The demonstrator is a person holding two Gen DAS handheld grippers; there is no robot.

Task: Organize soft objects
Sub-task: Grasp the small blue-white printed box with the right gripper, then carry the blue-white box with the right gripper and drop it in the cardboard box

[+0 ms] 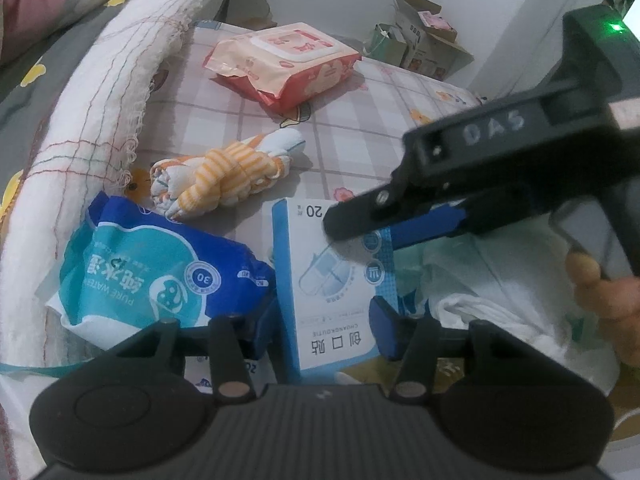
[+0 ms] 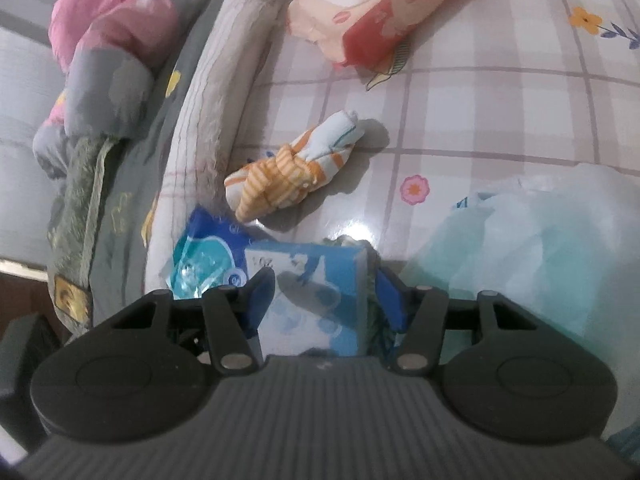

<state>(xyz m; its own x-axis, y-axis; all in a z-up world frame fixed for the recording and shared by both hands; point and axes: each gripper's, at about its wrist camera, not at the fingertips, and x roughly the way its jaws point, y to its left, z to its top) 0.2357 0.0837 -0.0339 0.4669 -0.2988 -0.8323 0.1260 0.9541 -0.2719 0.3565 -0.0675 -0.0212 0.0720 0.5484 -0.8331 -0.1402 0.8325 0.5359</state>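
A desk (image 1: 360,96) is seen, covered with a shiny checked cloth with small flowers and cartoon pictures on it. A white blanket roll (image 1: 100,92) is laid along its left edge, and a grey and pink quilt (image 2: 104,60) is piled past that. A pale wall and some cardboard boxes (image 1: 424,40) are seen at the far end of the room.

Two packs of wipes are counted: one pink pack (image 1: 284,64) far back on the desk, and one blue pack (image 1: 160,272) near the left edge. One rolled-up orange striped cloth (image 1: 224,176) is found between them, apart from both. One blue and white box (image 1: 332,280) is seen just beside the blue pack. One thin see-through bag (image 2: 540,248) is spread on the right side, with white cloth (image 1: 500,304) next to it in the left camera view.

The left gripper (image 1: 322,320) is held with its jaws on either side of the box, and they look closed on it. The right gripper (image 2: 326,296) is held from above, with its jaws wide apart around the same box; whether the box is squeezed by them cannot be told. In the left camera view, the far end of the box and part of the bag are blocked by the right gripper's black body. A bit of a hand (image 1: 608,292) is seen at the right edge.
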